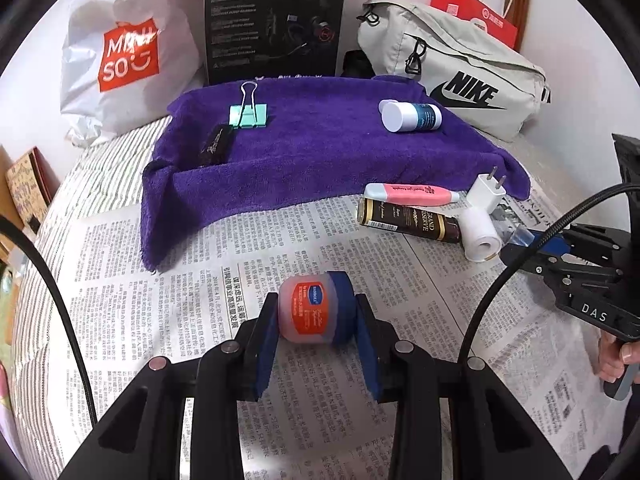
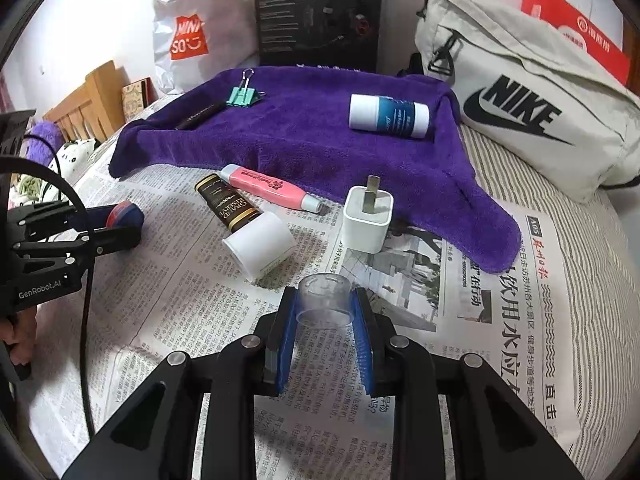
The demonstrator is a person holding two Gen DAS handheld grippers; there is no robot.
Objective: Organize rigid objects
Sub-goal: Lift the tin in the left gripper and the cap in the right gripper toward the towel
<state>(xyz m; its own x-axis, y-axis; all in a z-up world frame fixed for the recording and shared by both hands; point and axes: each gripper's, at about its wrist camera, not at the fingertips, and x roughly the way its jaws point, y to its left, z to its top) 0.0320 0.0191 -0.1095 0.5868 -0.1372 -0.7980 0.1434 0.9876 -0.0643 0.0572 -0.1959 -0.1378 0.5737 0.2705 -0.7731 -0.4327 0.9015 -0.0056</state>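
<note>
On a newspaper-covered bed [image 2: 520, 320], left gripper [image 1: 316, 312] fingers pinch a small jar [image 1: 308, 306], right gripper [image 2: 325, 304] fingers pinch a clear cap [image 2: 325, 300]; both should be carried level to the purple towel [image 1: 320, 152].

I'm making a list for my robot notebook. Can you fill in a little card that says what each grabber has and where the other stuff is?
left gripper: shut on small pink jar
right gripper: shut on clear plastic cap
on purple towel: green binder clip, black pen, white-and-blue bottle
on newspaper: pink tube, dark tube with white cap, white charger plug
</note>
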